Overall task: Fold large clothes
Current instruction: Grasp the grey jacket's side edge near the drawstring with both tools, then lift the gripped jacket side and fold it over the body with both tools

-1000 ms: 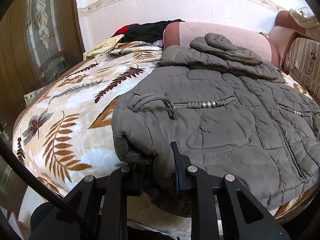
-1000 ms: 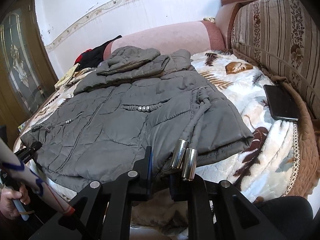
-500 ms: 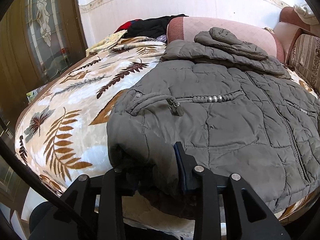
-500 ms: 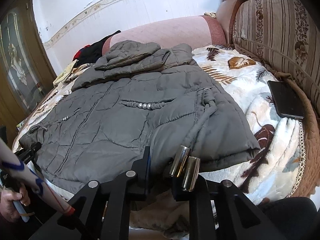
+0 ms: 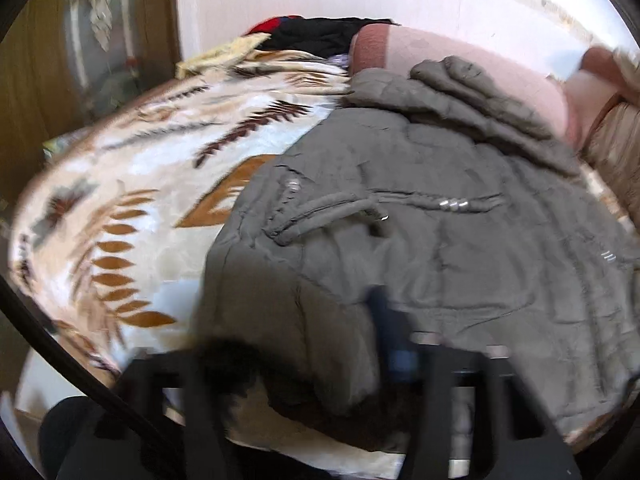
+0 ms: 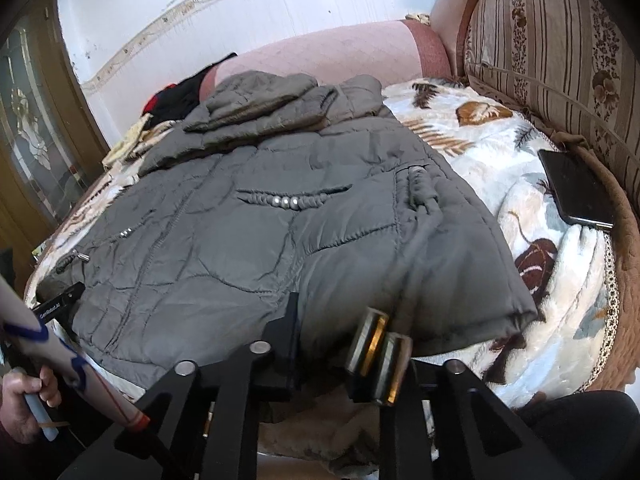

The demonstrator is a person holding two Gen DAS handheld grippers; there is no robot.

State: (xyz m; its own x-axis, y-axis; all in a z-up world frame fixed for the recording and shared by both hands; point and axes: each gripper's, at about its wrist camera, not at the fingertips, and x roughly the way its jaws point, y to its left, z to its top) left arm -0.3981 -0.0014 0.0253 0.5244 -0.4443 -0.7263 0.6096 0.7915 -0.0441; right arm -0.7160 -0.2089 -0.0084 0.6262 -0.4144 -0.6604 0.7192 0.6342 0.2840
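Observation:
A grey quilted jacket (image 6: 256,216) lies spread on a bed, front side up, hood and sleeves folded at the far end. My left gripper (image 5: 320,340) is shut on the jacket's near left hem corner (image 5: 288,304), which bulges up between its fingers; this view is motion-blurred. My right gripper (image 6: 332,332) is shut on the jacket's near right hem, with two metal drawstring ends (image 6: 376,352) resting by its right finger. The left gripper also shows at the left edge of the right wrist view (image 6: 60,302).
The bed has a leaf-patterned blanket (image 5: 132,208). A pink bolster (image 6: 340,56) and dark clothes (image 5: 316,34) lie at the far end. A striped cushion (image 6: 560,52) stands on the right, with a black phone (image 6: 576,188) beside it. A wooden door (image 5: 80,60) is at the left.
Both grippers keep their hold and have pushed forward over the bed. The left hem corner has lifted and bunched up higher. The left wrist view has become blurred.

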